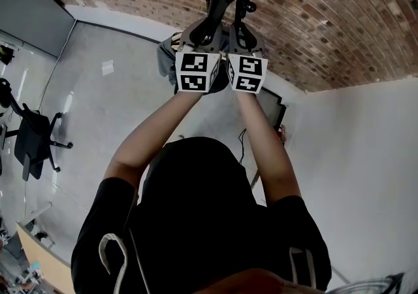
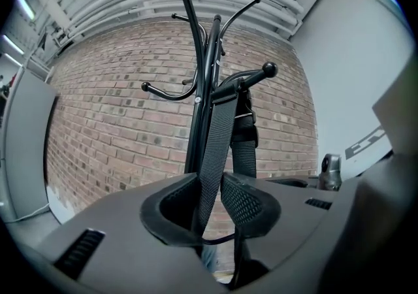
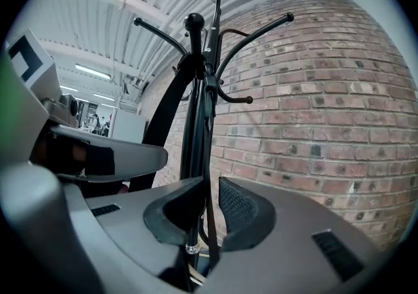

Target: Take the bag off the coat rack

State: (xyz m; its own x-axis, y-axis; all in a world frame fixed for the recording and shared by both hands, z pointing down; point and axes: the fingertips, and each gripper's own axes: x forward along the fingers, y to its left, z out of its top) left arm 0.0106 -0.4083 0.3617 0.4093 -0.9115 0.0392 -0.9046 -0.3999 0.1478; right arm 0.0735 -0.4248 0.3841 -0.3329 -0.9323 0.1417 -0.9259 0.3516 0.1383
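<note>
A black coat rack (image 2: pixel 199 90) stands before a brick wall, its curved hooks ending in knobs. A black webbing bag strap (image 2: pixel 219 129) hangs over one knobbed hook (image 2: pixel 268 69) and runs down between the pads of my left gripper (image 2: pixel 210 185), which is shut on it. In the right gripper view the strap (image 3: pixel 163 110) drops from a hook, and a thin edge-on stretch (image 3: pixel 207 155) passes through my right gripper (image 3: pixel 208 198), shut on it. From the head view both grippers (image 1: pixel 208 31) (image 1: pixel 240 31) are raised side by side at the rack. A grey bag body (image 1: pixel 167 56) shows partly behind them.
The brick wall (image 1: pixel 313 18) is right behind the rack. A white wall (image 1: pixel 366 155) closes the right side. An office chair (image 1: pixel 32 136) stands at the left on the grey floor. A dark flat panel (image 1: pixel 274 111) leans near the right forearm.
</note>
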